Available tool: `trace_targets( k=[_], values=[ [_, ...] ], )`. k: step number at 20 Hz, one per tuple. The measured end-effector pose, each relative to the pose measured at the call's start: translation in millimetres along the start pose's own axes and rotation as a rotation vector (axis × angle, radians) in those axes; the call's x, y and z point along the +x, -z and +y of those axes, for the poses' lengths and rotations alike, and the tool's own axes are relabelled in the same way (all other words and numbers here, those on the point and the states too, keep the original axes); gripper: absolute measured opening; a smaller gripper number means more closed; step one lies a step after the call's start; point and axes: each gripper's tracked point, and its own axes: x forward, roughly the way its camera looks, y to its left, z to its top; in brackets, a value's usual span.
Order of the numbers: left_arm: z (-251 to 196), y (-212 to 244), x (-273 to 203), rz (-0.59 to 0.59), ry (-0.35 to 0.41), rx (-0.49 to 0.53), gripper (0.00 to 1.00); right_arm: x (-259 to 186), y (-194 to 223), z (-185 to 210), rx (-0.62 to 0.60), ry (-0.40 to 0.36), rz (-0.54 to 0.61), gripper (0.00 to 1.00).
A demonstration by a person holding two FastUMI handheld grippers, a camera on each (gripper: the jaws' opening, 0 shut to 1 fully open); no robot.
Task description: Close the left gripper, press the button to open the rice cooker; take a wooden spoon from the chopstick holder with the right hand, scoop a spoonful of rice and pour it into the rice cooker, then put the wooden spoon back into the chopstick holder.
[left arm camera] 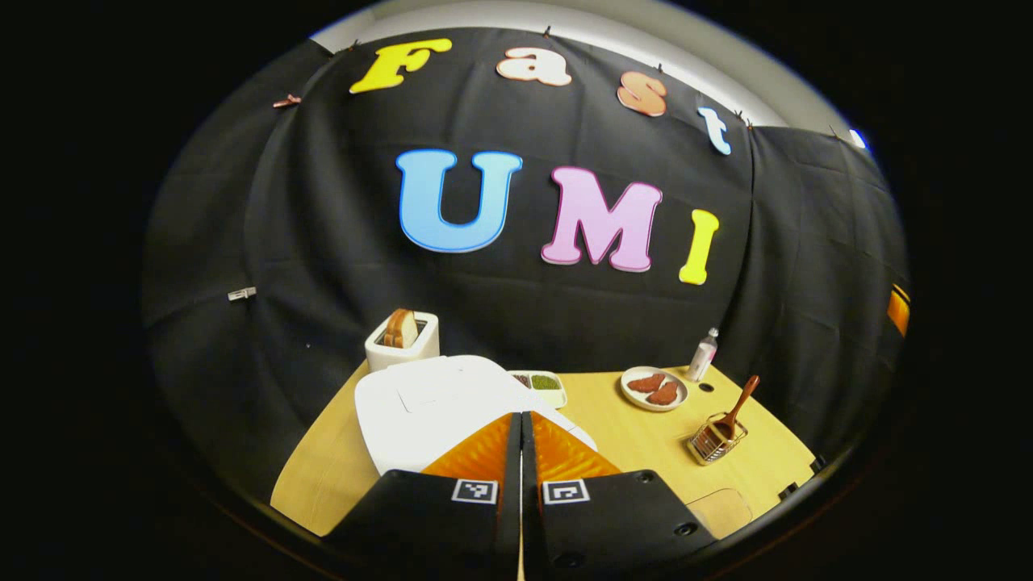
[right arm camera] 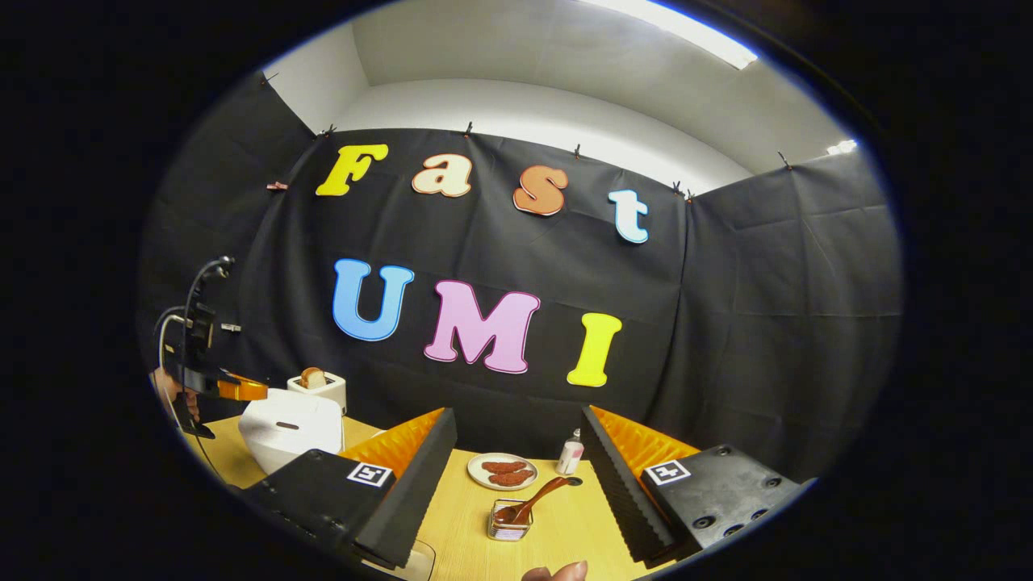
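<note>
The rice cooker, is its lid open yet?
No, the rice cooker lid lies flat and shut under the left gripper.

Rice cooker: one, white, lid down, on the bench.
Toaster: one, white, with one slice of bread standing in it.
Chopstick holder: one, wire.
Wooden spoon: one, leaning in the holder.
Plate: one, carrying two reddish-brown pieces of food.
Divided dish: one, with two fillings, one green and one darker.
Bottle: one, small, upright.
Tools: two, left tool and right tool.
</note>
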Motion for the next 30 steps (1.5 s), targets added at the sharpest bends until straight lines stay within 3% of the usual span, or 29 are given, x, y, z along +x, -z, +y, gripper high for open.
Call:
trace_targets(
  k=[11, 17, 20, 24, 30],
  values=[
    [27.1, 58.9, 68.0, 0.249, 0.005, -0.021, 0.06, 3.2, 20.4, -38.7, -0.038, 0.125, 0.047, 0.97],
    [29.7, 64.7, 70.4, 0.301, -0.017, -0.018, 0.07, 8.9, 22.0, -44.5, -0.038, 0.147, 0.053, 0.97],
    [27.9, 70.9, 68.3, 0.339, -0.020, -0.078, 0.07, 10.1, 26.3, -42.7, -0.049, 0.144, 0.059, 0.97],
    [28.3, 63.5, 68.8, 0.316, -0.011, -0.142, 0.07, 6.4, 23.6, -42.0, -0.040, 0.148, 0.053, 0.97],
    [38.5, -4.2, 61.1, 0.079, -0.069, -0.003, 0.07, 2.1, 25.9, -41.8, -0.030, 0.147, 0.056, 0.97]
  ],
)
